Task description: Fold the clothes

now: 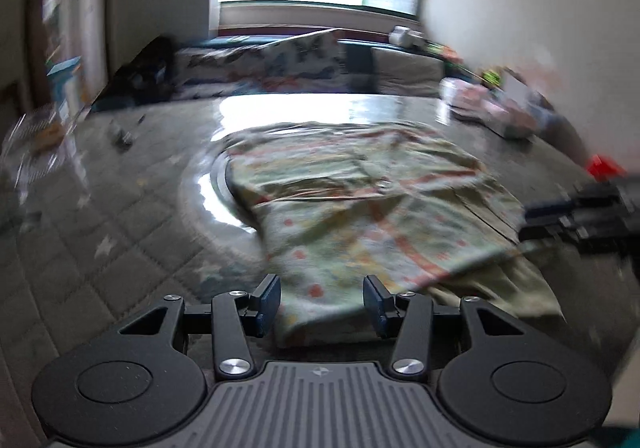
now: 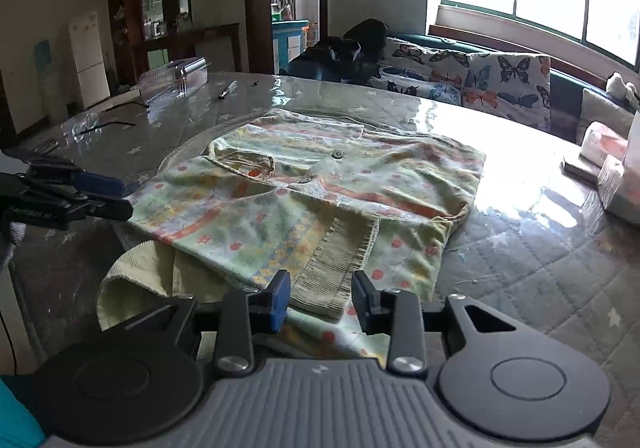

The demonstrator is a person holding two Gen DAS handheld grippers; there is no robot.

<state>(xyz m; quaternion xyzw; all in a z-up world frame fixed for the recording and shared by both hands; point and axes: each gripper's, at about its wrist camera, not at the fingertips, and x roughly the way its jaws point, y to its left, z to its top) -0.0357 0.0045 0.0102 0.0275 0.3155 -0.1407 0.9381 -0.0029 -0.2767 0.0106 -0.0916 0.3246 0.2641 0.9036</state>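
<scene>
The left gripper (image 1: 322,302) hovers spread over the near hem, pinching nothing. The shirt (image 2: 304,192) lies half-folded in the table's (image 2: 540,248) middle, a sleeve laid inward, probably to narrow it. The right gripper (image 2: 322,296) straddles the ribbed cuff (image 2: 340,268), parted, apparently not clamping. Bare table to the right leaves room.

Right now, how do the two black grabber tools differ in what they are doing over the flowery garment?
The left gripper stands over a printed edge of the garment; the right gripper straddles its ribbed cuff. The left's jaws gape wider than the right's. Both are open, pointing downward, pressing on nothing.
</scene>
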